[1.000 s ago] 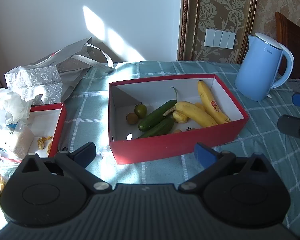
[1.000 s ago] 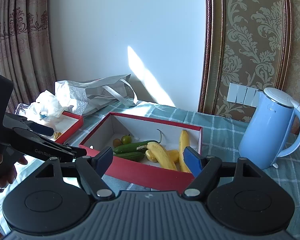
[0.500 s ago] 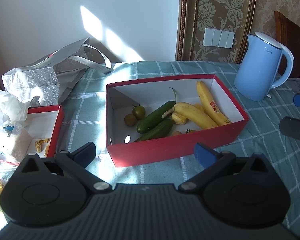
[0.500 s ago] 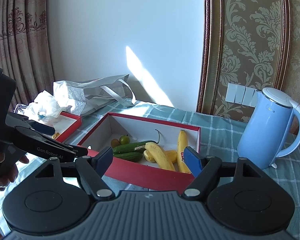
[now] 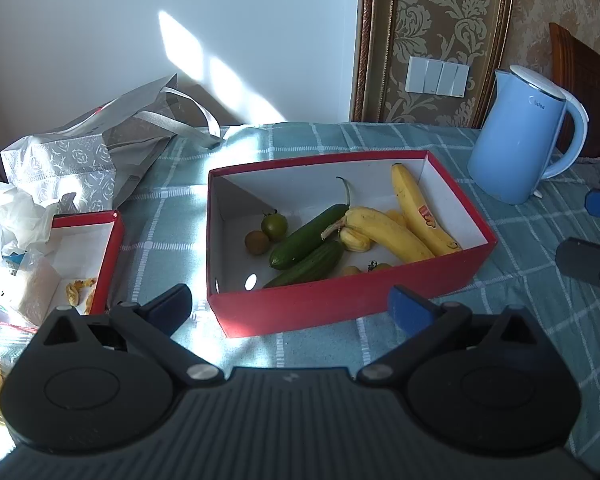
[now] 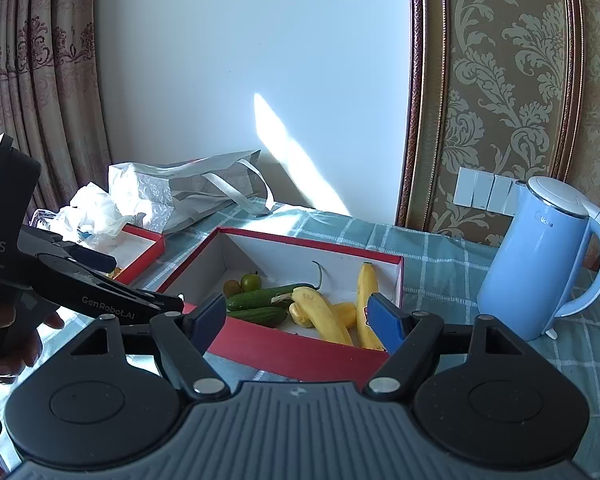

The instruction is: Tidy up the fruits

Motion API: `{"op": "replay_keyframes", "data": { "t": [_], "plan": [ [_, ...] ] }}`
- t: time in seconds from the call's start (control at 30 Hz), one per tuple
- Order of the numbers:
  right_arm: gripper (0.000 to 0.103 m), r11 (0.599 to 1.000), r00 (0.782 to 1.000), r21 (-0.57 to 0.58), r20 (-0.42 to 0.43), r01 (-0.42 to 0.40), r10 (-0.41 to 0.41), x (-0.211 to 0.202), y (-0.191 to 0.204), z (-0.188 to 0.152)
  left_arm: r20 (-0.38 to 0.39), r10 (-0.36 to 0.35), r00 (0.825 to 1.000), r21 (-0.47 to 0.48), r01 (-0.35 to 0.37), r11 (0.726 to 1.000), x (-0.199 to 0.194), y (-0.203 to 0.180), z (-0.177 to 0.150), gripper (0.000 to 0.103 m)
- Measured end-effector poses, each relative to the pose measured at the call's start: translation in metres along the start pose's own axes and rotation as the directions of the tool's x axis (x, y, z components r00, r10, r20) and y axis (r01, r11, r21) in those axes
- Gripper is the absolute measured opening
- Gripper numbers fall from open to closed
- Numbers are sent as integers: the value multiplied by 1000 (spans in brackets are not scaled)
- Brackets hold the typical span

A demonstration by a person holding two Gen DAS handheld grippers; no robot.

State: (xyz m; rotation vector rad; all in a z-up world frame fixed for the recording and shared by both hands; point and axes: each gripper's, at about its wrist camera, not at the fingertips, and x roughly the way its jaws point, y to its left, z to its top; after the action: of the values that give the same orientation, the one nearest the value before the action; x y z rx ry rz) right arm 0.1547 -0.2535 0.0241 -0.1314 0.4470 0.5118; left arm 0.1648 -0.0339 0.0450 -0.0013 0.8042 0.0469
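1. The left gripper (image 5: pixel 288 306) hovers above the checked tablecloth (image 5: pixel 540 312), jaws spread wide with nothing between them, just short of the near wall of the large red box (image 5: pixel 340 304).
2. The right gripper (image 6: pixel 296 318) is likewise spread and empty, held off the box's near right corner; its view alone shows the left gripper from the side, gripped by the person's hand (image 6: pixel 4 332).
3. Inside the box, the left view looks down on two bananas (image 5: pixel 416 216) along the right side, two cucumbers (image 5: pixel 308 236) lying diagonally in the middle, and two small round fruits (image 5: pixel 274 226) to their left — one green, one brownish.
4. Only the left view shows the small yellow pieces (image 5: pixel 360 269) against the near wall; from the right they are hidden.
5. A smaller red box (image 5: pixel 112 248) sits to the left, beside crumpled tissue (image 5: pixel 12 216) and a silver bag (image 5: pixel 100 148).
6. A blue kettle (image 6: pixel 540 256) stands right of the large box — apart from it.
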Motion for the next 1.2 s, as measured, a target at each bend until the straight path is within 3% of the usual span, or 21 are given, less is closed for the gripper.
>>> {"op": "replay_keyframes", "data": {
  "t": [0.4, 1.2],
  "plan": [
    [78, 1000, 1000, 4, -6, 3, -3, 3, -3, 0, -9, -3, 1000, -47, 3, 999, 5, 7, 3, 103],
    [78, 1000, 1000, 10, -8, -1, 1, 0, -4, -3, 20, 7, 1000, -33, -7, 999, 2, 4, 1, 103]
  ]
}}
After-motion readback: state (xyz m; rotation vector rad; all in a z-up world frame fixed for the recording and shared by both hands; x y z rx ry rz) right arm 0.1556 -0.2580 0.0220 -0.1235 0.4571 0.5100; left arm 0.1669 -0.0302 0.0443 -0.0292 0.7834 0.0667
